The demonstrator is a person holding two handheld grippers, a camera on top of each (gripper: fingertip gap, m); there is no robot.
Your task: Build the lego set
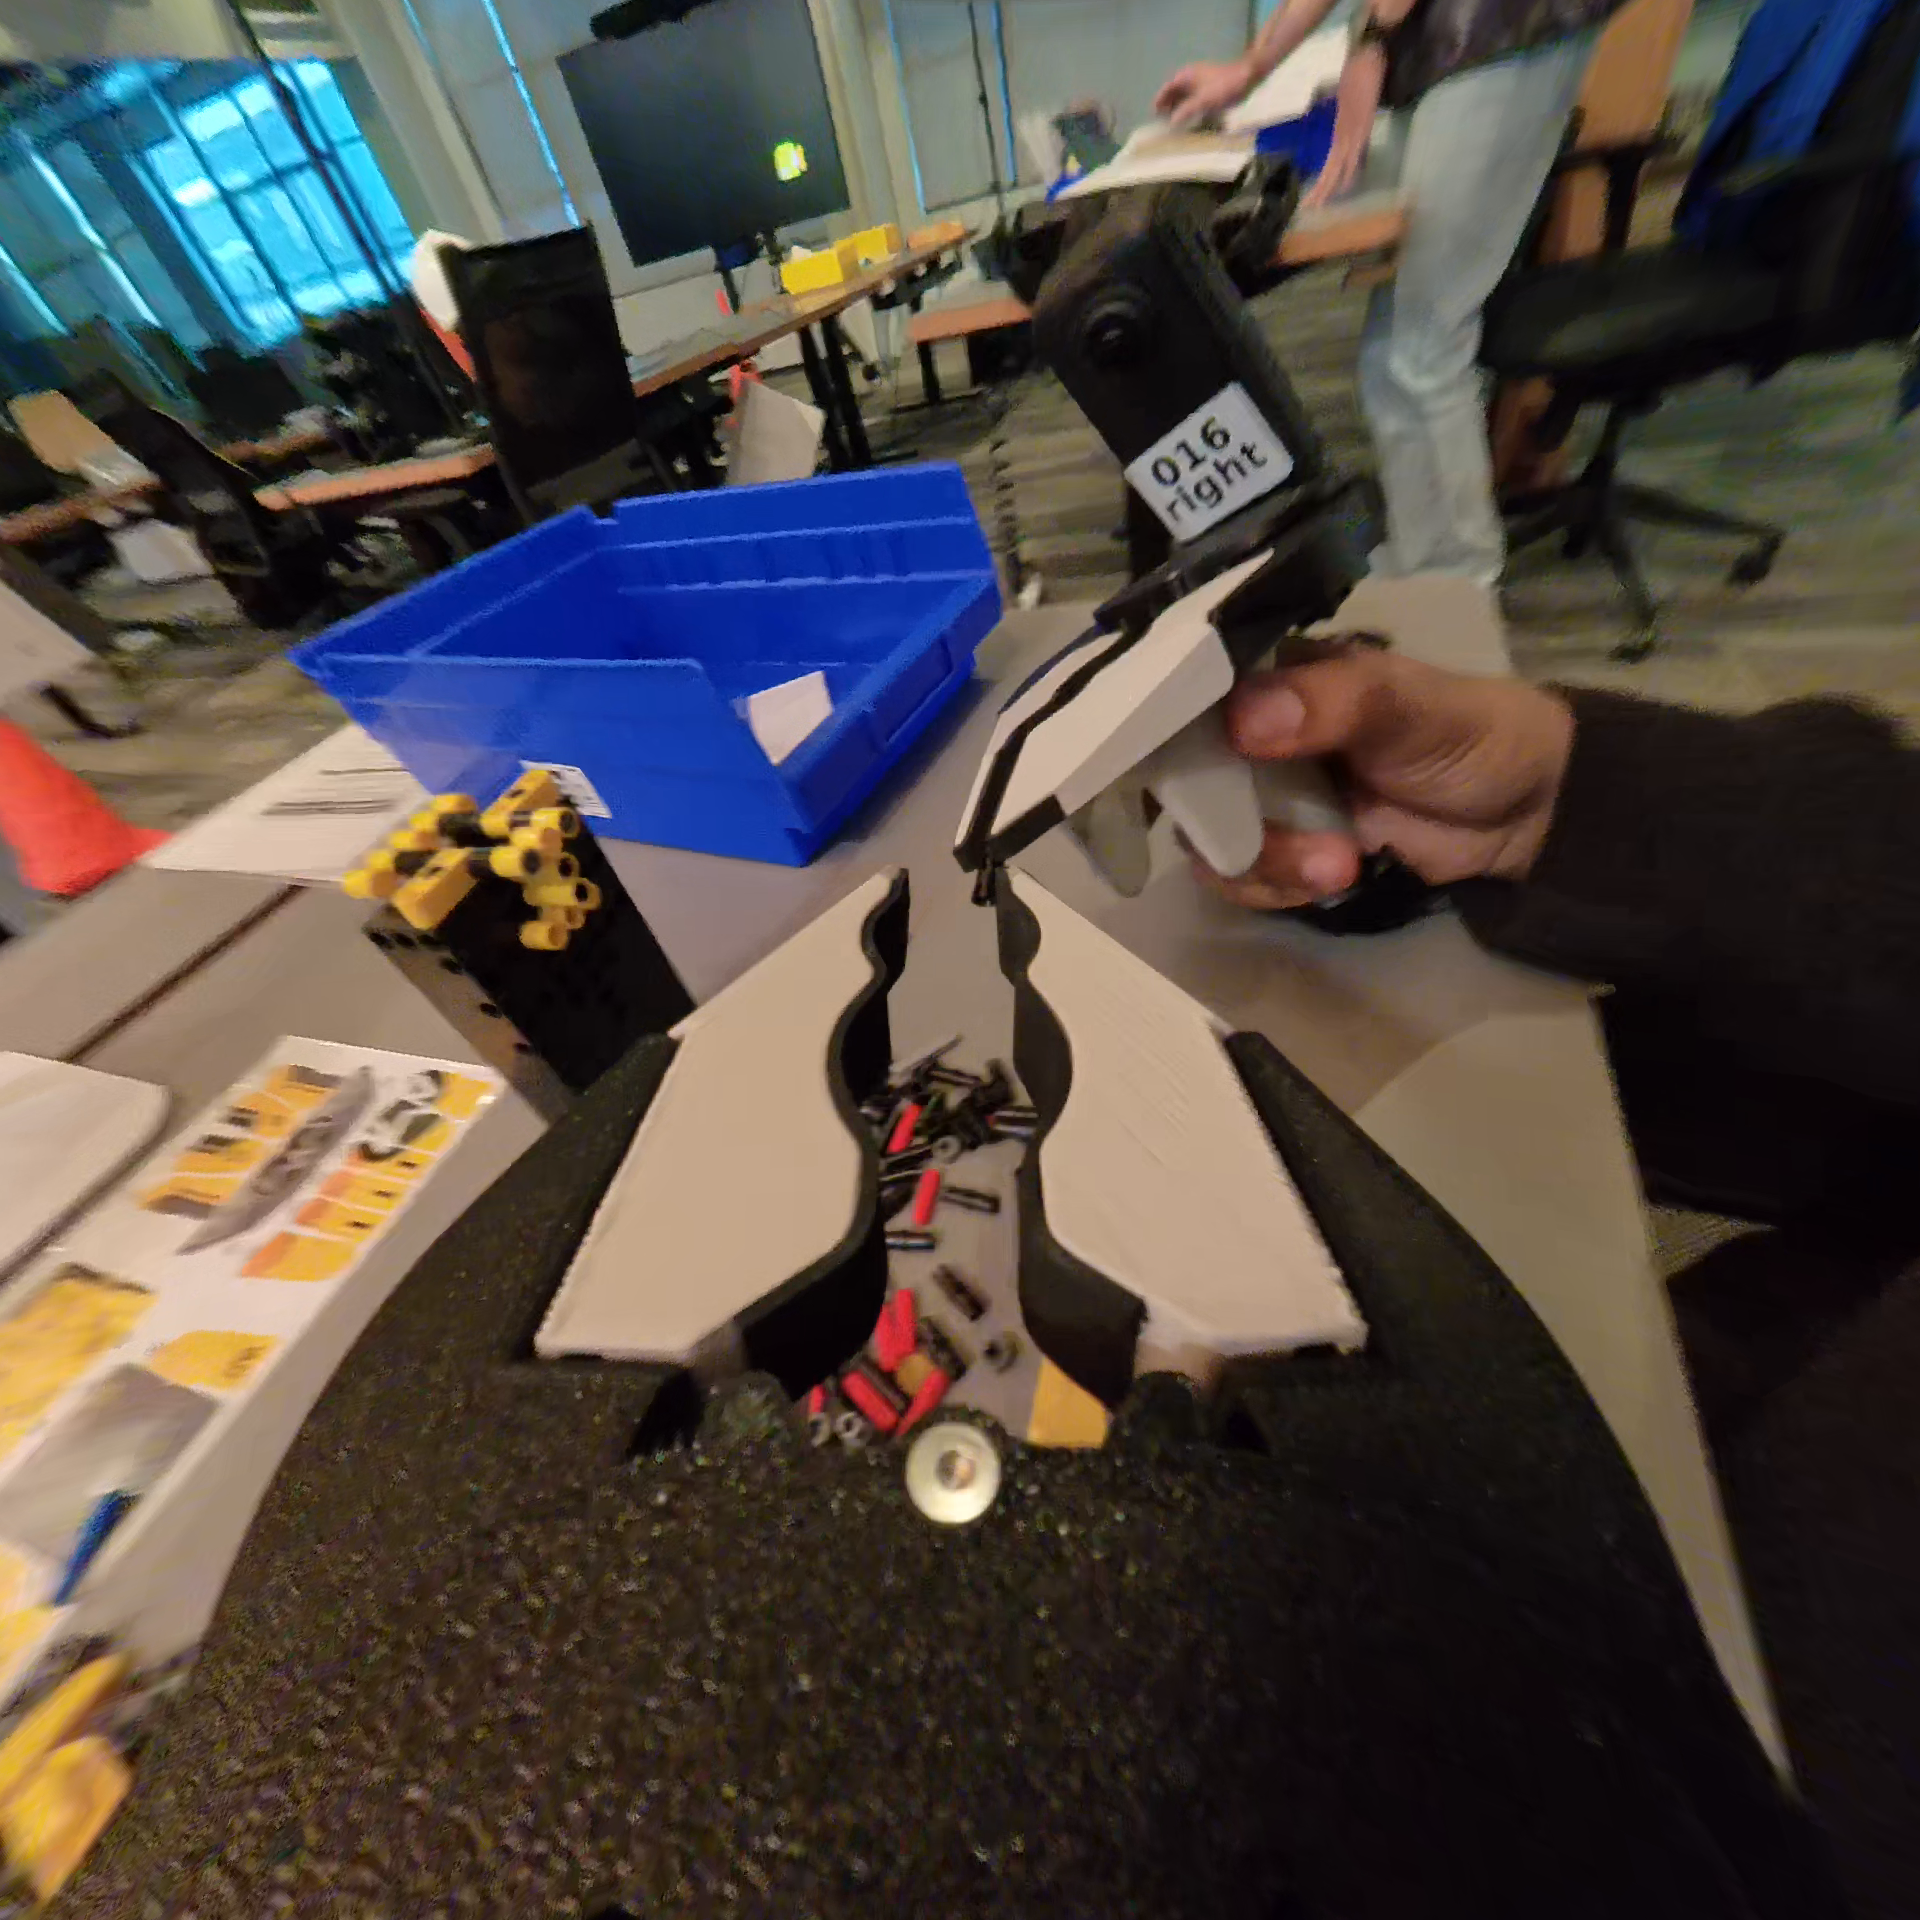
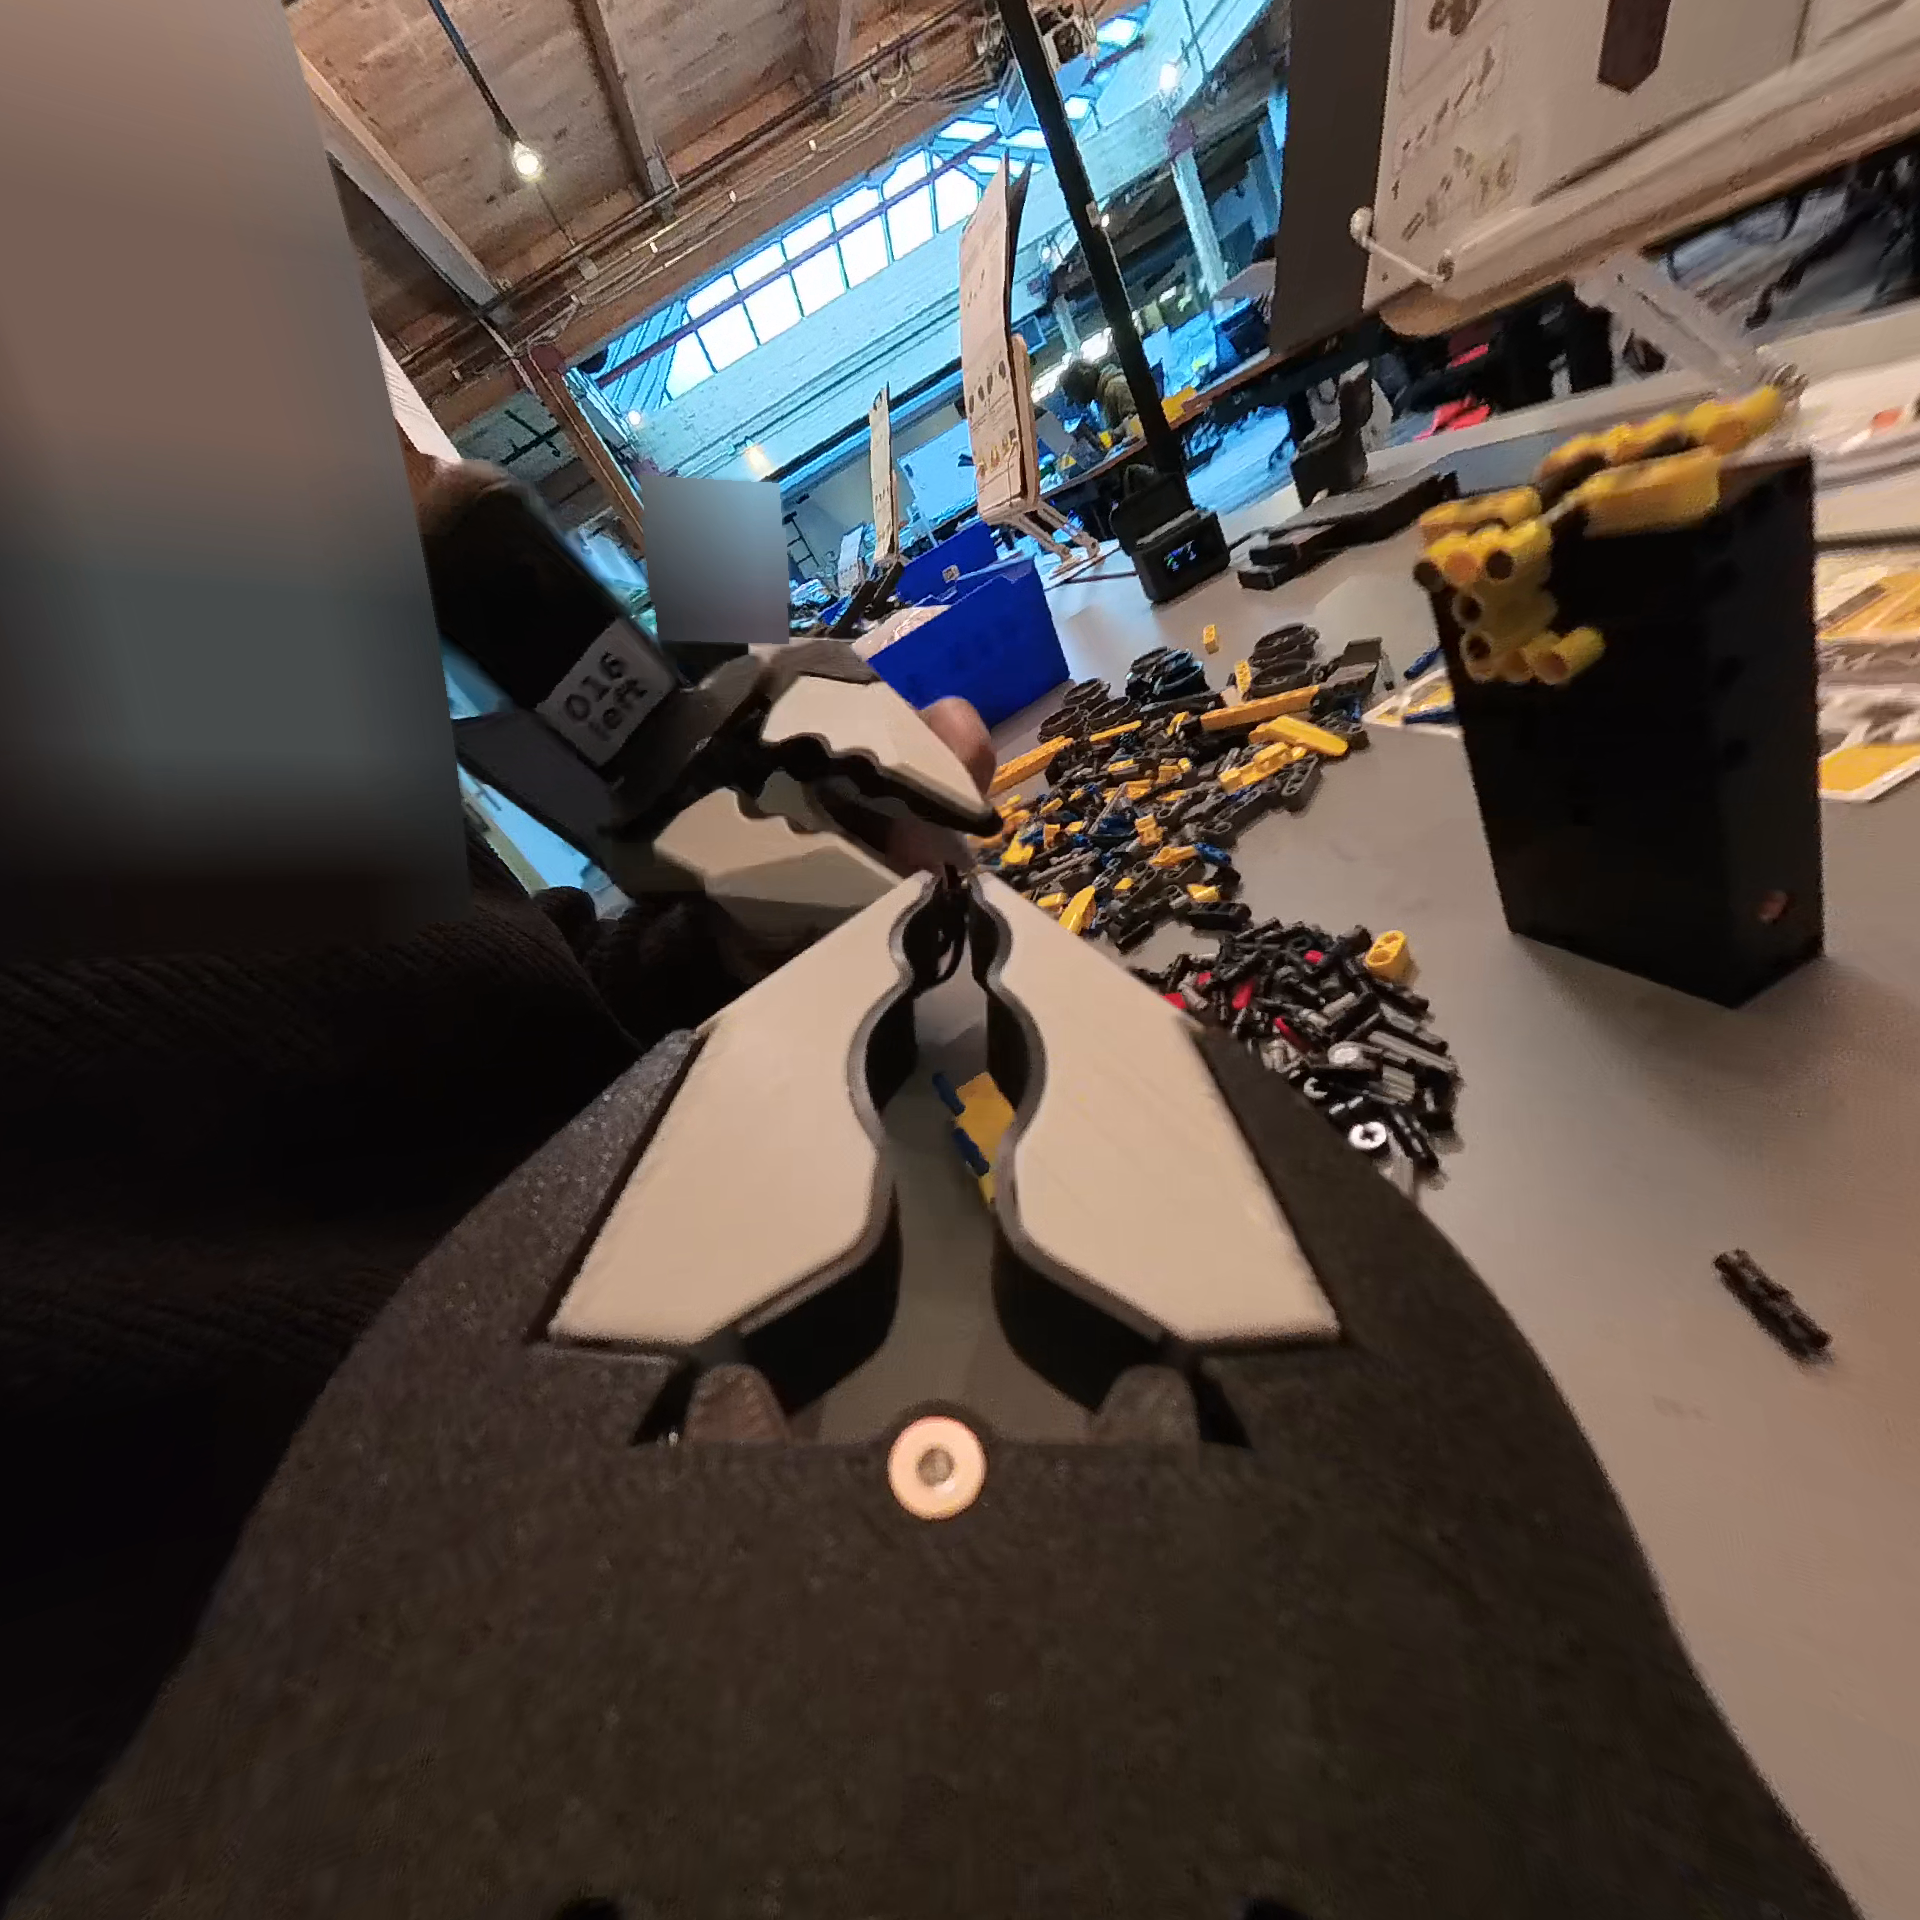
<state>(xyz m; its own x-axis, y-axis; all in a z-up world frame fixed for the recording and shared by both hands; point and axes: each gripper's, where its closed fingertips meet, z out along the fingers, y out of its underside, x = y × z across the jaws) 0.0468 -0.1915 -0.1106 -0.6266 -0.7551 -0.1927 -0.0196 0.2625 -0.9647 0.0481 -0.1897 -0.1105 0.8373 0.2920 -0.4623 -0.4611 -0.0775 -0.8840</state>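
My right gripper (image 2: 951,896) is shut on a small black pin (image 2: 943,930) and holds it above the grey table. In the left wrist view it (image 1: 977,868) comes in from the upper right, held by a hand, with the pin (image 1: 982,890) at its tip. My left gripper (image 1: 951,888) is open, and its fingertips flank the pin and the right gripper's tip. In the right wrist view the left gripper (image 2: 966,847) shows just behind the pin. A pile of small black and red pins (image 1: 925,1143) lies on the table under the left gripper.
A black block topped with joined yellow connectors (image 1: 499,873) (image 2: 1621,727) stands on the table. A blue bin (image 1: 675,665) sits behind it. Piles of yellow and black parts (image 2: 1174,769) and pins (image 2: 1320,1029), a loose pin (image 2: 1771,1304), instruction sheets (image 1: 312,1174), an orange cone (image 1: 52,810). Both grippers' tips are close together, under 4 cm apart.
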